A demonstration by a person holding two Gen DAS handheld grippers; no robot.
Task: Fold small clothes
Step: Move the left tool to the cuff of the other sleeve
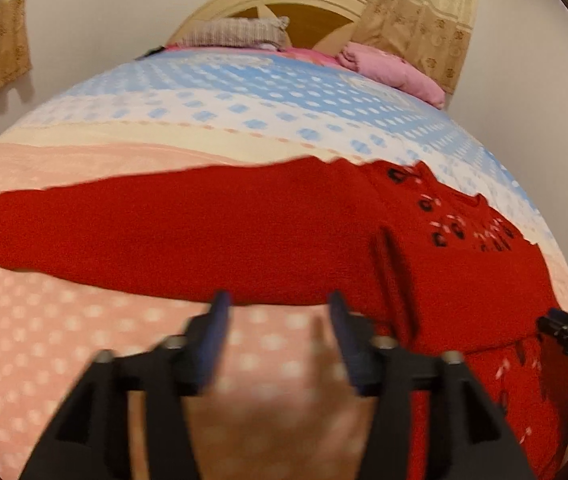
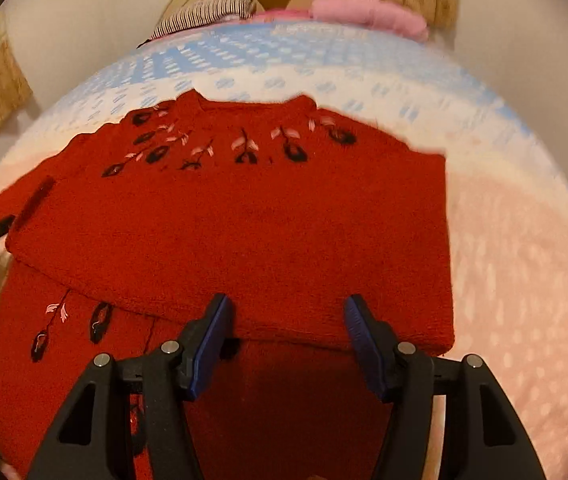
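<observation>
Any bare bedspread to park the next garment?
Yes: the pink bedspread right of the red sweater, and the blue stretch between sweater and pillows. The sweater's outstretched sleeve takes the left.

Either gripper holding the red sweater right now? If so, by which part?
Neither. The left gripper and right gripper both stand open over the red sweater, nothing pinched.

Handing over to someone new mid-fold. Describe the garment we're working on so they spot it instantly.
Find the bed with its blue-and-pink dotted cover. On its pink near end lies a red knit sweater, one sleeve stretched sideways. Unlike the pink pillow by the headboard, it is deep red with black-and-pink flowers embroidered below the neckline.
</observation>
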